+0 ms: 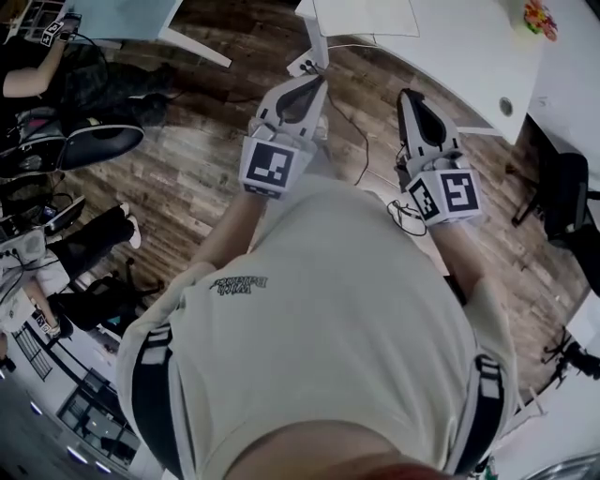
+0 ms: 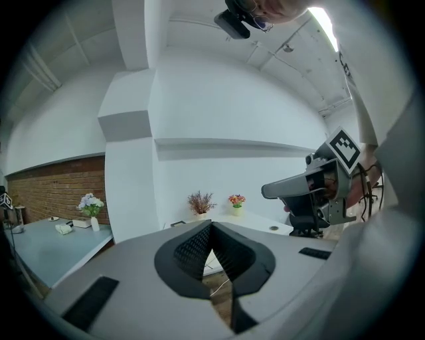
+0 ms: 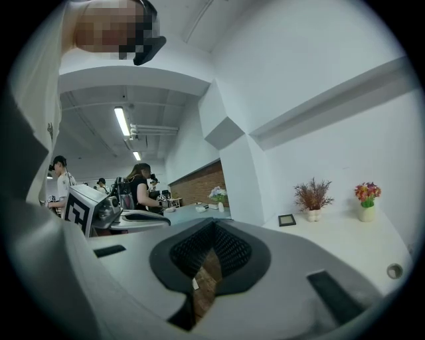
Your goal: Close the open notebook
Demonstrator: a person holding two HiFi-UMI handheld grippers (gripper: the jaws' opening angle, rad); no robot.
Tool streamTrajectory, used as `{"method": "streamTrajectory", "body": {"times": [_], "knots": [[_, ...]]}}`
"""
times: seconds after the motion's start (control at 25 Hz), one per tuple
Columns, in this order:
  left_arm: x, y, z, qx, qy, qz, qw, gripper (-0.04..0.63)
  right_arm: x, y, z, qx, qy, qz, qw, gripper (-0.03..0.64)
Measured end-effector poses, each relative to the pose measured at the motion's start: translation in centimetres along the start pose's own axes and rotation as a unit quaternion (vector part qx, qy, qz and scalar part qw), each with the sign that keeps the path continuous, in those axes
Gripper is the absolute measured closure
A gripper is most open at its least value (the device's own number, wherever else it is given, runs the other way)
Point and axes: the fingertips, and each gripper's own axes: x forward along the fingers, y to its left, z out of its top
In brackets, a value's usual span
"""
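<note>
No open notebook can be made out; only a flat white sheet-like thing point(image 1: 366, 14) lies on the white table point(image 1: 459, 56) at the top of the head view. I hold both grippers out at chest height over the wooden floor, short of the table. The left gripper point(image 1: 314, 82) has its jaws together with nothing between them, as its own view shows point(image 2: 211, 226). Beside it, the right gripper point(image 1: 410, 96) is likewise shut and empty point(image 3: 212, 226). Each gripper shows in the other's view: the right gripper point(image 2: 285, 190) and the left gripper point(image 3: 143, 218).
A power strip point(image 1: 307, 66) and a cable point(image 1: 361, 141) lie on the floor below the table's edge. Small potted plants point(image 2: 201, 202) stand along the wall on the table. People sit at desks to the left point(image 1: 56, 75); a black chair point(image 1: 567, 197) stands at right.
</note>
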Motion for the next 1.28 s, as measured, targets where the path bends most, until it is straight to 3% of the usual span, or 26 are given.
{"method": "streamTrajectory", "body": {"times": [0.6, 0.96, 1.28], "knots": [[8.0, 11.4, 1.2, 0.003, -0.009, -0.041, 0.9991, 0.581, 13.1, -2.9, 3.2, -0.006, 0.001, -0.044, 0.999, 0.614], [10.7, 14.4, 1.5, 0.007, -0.017, -0.064, 0.9977, 0.581, 17.1, -4.2, 4.1, 0.0, -0.004, -0.065, 0.998, 0.614], [12.4, 14.4, 1.6, 0.002, -0.006, -0.058, 0.9983, 0.581, 17.9, -5.4, 4.5, -0.007, -0.001, -0.05, 0.999, 0.614]]}}
